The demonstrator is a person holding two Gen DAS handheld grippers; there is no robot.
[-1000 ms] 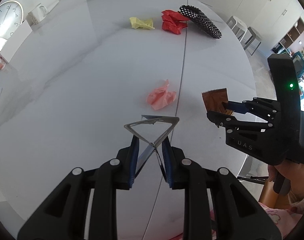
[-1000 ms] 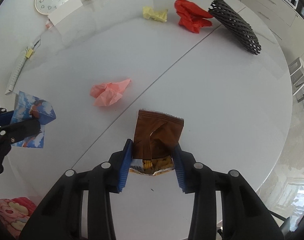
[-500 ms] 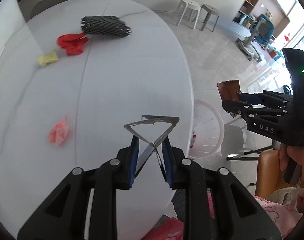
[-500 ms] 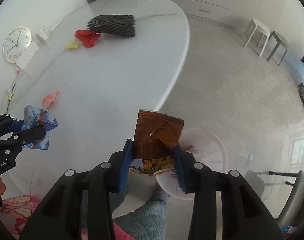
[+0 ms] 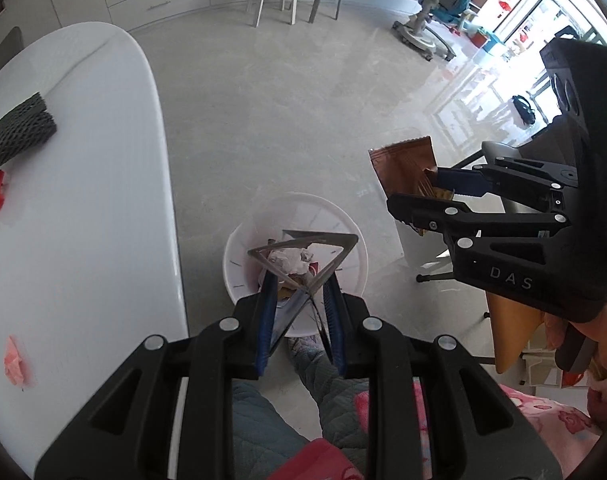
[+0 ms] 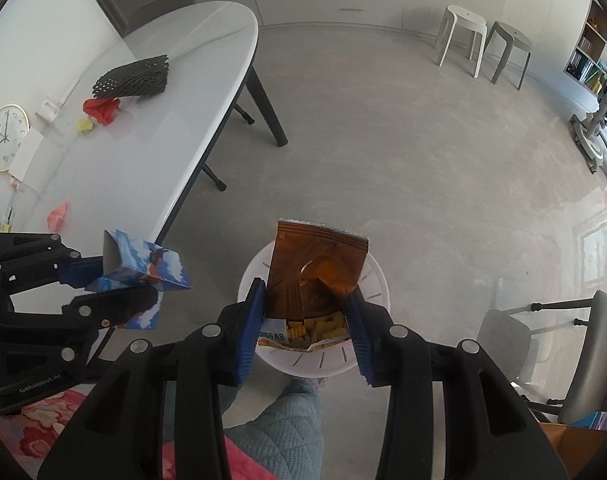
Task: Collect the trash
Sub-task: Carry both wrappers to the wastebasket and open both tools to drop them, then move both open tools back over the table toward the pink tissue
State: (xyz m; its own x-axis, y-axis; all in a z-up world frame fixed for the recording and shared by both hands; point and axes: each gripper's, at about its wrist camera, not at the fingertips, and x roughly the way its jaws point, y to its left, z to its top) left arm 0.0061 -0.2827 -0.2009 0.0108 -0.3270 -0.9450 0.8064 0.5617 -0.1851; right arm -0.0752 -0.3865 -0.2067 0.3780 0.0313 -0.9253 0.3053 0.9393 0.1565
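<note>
Both claws hang over the white trash bin (image 6: 367, 276) on the floor. Left gripper (image 5: 299, 280) pinches a flattened blue carton (image 6: 143, 268), its open end showing as a triangle; right gripper (image 6: 307, 312) clamps a brown snack packet (image 6: 315, 272). On the white table (image 6: 143, 152), a black foam net (image 6: 133, 76), red paper (image 6: 101, 109) and yellow paper (image 6: 84, 125) lie near the far edge, a pink wad (image 6: 58, 216) nearer.

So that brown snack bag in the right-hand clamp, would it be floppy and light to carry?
Probably light: the brown snack bag looks torn open and mostly flat. Likely floppy yet crinkly, since it creases between the right gripper fingers while its top stands up unsupported. Its glossy film may be slippery, and released it would likely flutter towards the white bin.
</note>
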